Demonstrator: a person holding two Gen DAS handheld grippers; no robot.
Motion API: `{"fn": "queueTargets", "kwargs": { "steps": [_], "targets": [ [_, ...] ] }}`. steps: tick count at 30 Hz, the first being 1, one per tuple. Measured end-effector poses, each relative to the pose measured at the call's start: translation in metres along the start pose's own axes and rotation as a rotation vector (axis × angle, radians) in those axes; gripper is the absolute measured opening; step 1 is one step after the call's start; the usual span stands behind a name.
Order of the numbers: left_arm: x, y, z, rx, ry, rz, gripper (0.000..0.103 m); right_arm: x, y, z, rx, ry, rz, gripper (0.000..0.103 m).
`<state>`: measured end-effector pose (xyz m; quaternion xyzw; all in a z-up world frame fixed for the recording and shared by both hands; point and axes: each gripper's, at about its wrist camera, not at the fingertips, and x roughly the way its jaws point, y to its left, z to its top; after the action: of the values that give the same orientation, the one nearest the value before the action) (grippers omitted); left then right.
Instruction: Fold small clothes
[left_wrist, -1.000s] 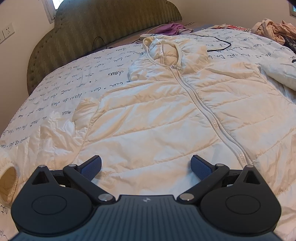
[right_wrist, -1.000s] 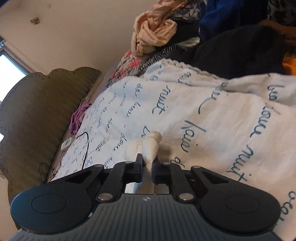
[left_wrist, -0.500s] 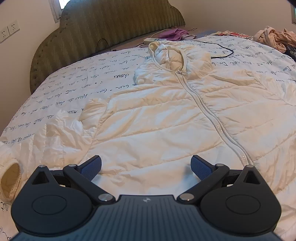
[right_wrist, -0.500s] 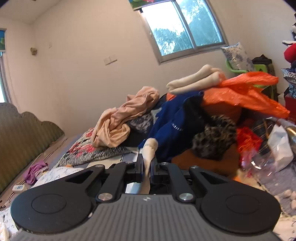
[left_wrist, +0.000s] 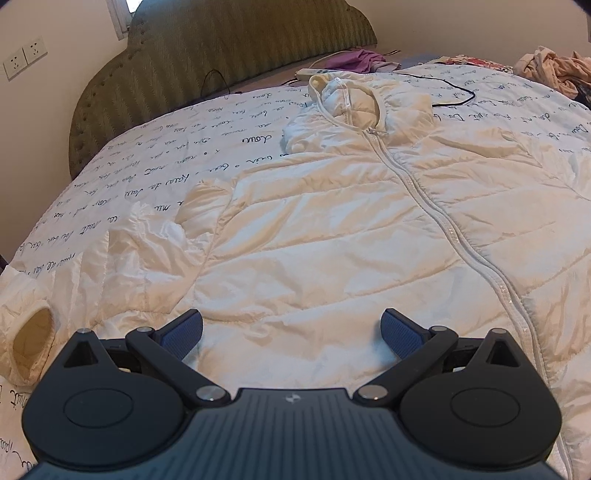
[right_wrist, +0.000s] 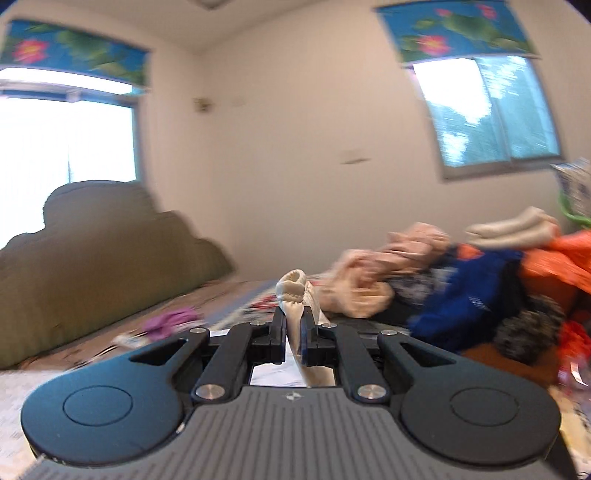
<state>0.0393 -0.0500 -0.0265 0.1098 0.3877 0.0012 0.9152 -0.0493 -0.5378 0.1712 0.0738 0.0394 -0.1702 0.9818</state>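
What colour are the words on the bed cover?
Dark blue writing on the white bed cover, clearest in the left wrist view.

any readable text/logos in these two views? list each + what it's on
"Lau": one legible word of the dark-blue cursive script on the bedspread; the rest is too distorted to read.
Small emblem, no letters, on the left gripper body; same on the right gripper.
White jacket, its cuff: no text visible.
Remote: too small to read.

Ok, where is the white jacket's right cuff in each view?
Left wrist: not in it; the white jacket lies spread, its other cuff at lower left.
Right wrist: right cuff at centre, pinched in the right tool.
Shared landmark: green headboard.
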Motion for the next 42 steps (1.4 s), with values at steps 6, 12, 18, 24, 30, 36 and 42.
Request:
{"fn": "queueTargets", "kwargs": {
  "steps": [6, 12, 18, 24, 30, 36, 42],
  "targets": [
    [-0.001, 0.006, -0.002, -0.022, 0.002, -0.007, 0.103, -0.009, 0.078, -0.013, -0.11, 0.041, 0.192, 0.011],
    [-0.002, 0.013, -0.004, -0.046, -0.004, -0.006, 0.103, -0.012, 0.153, -0.036, -0.143, 0.139, 0.352, 0.012],
    [-0.007, 0.024, -0.005, -0.066, -0.044, 0.021, 0.103, -0.018, 0.225, -0.076, -0.169, 0.276, 0.494, 0.013],
    [-0.012, 0.042, -0.004, -0.073, -0.089, 0.121, 0.103, -0.032, 0.294, -0.122, -0.186, 0.381, 0.622, 0.013],
    [-0.009, 0.069, -0.005, -0.147, -0.091, 0.13, 0.103, -0.039, 0.342, -0.163, -0.218, 0.499, 0.705, 0.014],
    [-0.003, 0.073, -0.007, -0.157, -0.067, 0.106, 0.103, -0.034, 0.362, -0.194, -0.273, 0.693, 0.779, 0.039],
    [-0.003, 0.072, -0.007, -0.134, -0.086, 0.113, 0.103, -0.02, 0.332, -0.171, -0.069, 0.73, 0.843, 0.04]
  ]
}}
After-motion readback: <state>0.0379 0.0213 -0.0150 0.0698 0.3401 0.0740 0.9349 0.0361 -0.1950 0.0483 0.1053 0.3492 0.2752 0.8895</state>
